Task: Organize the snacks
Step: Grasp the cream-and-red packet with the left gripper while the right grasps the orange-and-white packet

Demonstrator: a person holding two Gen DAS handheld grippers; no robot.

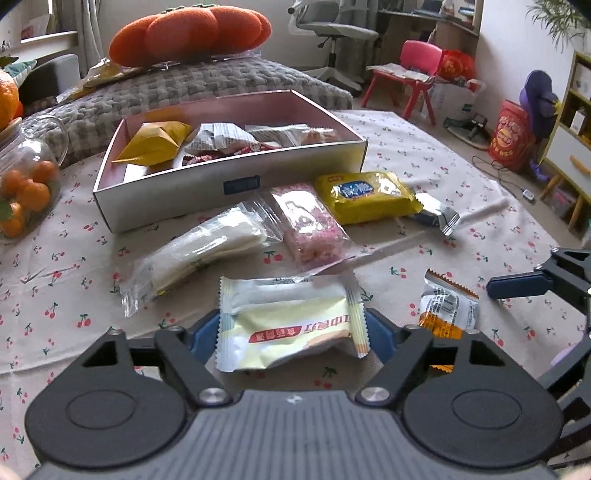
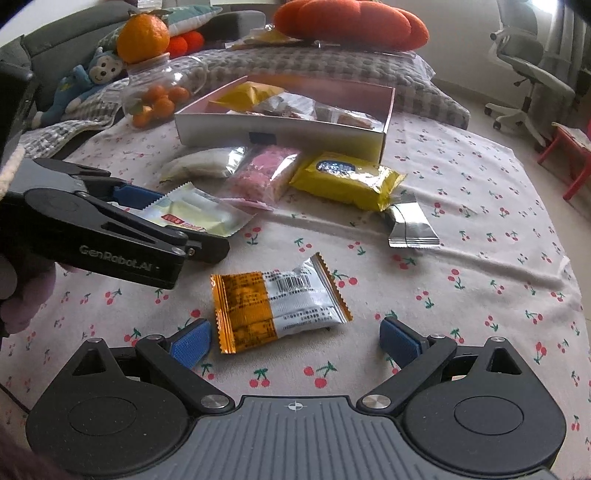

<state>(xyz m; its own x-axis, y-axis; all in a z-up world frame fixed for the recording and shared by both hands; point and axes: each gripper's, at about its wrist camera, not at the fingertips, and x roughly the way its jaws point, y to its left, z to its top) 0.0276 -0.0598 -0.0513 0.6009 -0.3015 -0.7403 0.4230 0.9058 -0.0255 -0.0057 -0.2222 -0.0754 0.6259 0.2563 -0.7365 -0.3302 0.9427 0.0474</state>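
My left gripper (image 1: 291, 338) is shut on a pale yellow and white snack packet (image 1: 288, 325), held just above the cherry-print cloth; the right wrist view shows it too (image 2: 195, 216). My right gripper (image 2: 295, 341) is open, its blue pads either side of an orange and white packet (image 2: 277, 306) lying flat on the cloth, also in the left wrist view (image 1: 447, 310). An open white box (image 1: 229, 188) with several snacks inside stands beyond. In front of it lie a clear bag (image 1: 207, 243), a pink packet (image 1: 310, 225), a yellow packet (image 1: 365, 195) and a silver packet (image 1: 439, 218).
A glass jar of small oranges (image 1: 26, 184) stands at the left of the table. Grey cushions (image 1: 207, 85) with an orange pumpkin pillow (image 1: 188, 33) lie behind the box. A red chair (image 1: 410, 74) and an office chair (image 1: 332, 33) stand on the floor beyond.
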